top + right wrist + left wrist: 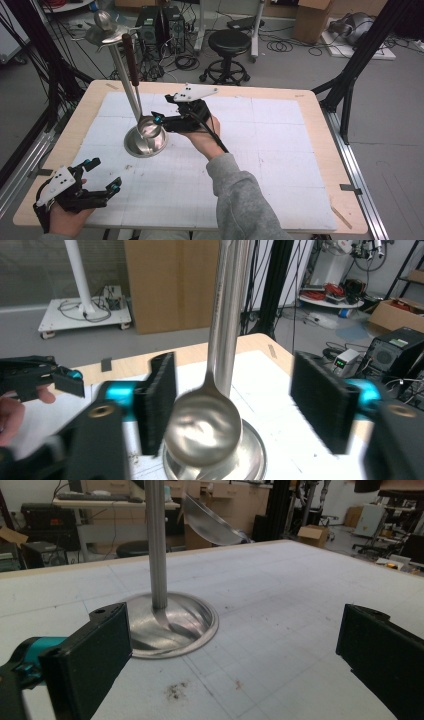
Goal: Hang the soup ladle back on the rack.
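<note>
Ladle (pixel 202 432) — bowl between the parted right claw (pixel 240 410) pads — untouched.

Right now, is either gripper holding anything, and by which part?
Nothing is held. The right gripper has open fingers either side of the hanging ladle's bowl, not pressing it. The left gripper is open.

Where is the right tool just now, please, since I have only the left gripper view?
Observer: In the high view the right tool is down by the stand's base, at the ladle bowl.
Operator: Is it gripping the bowl?
Observer: No. The right gripper view shows its jaws open, one on either side of the bowl, with a clear gap on one side.
Operator: How is the ladle standing?
Observer: Its brown handle runs up alongside the pole to the stand's top.
</note>
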### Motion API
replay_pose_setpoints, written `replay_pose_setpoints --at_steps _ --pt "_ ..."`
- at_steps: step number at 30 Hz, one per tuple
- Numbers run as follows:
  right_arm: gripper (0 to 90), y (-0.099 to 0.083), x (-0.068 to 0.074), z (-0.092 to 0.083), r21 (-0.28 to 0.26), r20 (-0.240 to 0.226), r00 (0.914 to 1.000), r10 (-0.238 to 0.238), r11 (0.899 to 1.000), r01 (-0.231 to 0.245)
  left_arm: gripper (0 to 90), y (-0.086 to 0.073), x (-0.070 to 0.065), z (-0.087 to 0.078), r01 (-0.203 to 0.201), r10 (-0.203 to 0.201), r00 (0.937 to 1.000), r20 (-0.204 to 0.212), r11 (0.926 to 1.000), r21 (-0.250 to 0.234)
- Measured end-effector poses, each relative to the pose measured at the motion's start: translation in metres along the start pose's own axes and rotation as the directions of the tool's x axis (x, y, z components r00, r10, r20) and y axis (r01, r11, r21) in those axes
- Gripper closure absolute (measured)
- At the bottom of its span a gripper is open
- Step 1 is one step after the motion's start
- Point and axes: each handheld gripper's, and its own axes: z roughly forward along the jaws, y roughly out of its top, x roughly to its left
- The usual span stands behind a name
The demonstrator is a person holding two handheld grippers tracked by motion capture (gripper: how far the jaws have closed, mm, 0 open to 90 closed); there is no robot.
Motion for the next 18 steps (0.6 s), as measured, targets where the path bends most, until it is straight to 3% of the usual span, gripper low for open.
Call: replay_pose_setpoints --at_steps 2,4,10,11,18 --pt "28.2 -0.004 -0.001 -0.005 0.001 -0.03 0.9995 0.006 1.0 -0.006 1.8 0.0 0.002 0.0 0.009 -0.009 1.0 -0.004 1.0 -0.003" --pt "19.4 -0.009 0.0 -0.01 0.015 -0.046 0.9989 0.005 1.0 -0.004 1.8 -0.001 0.003 0.0 0.015 -0.015 0.9999 -0.004 0.9999 -0.003" --pt "7.4 -0.022 -0.006 -0.025 0.047 -0.104 0.994 0.033 0.998 -0.028 1.8 0.002 0.001 0.003 -0.002 0.002 1.0 0.008 0.9999 -0.013" --pt "0.0 -0.025 -0.008 -0.028 0.041 -0.108 0.9933 0.041 0.998 -0.037 1.8 0.002 0.001 0.003 -0.001 0.002 1.0 0.009 0.9999 -0.012" --pt "0.0 -0.041 -0.017 -0.054 0.028 -0.052 0.9963 0.068 0.997 -0.066 1.9 0.004 0.001 0.01 -0.005 0.005 0.9997 0.022 0.9999 -0.013"
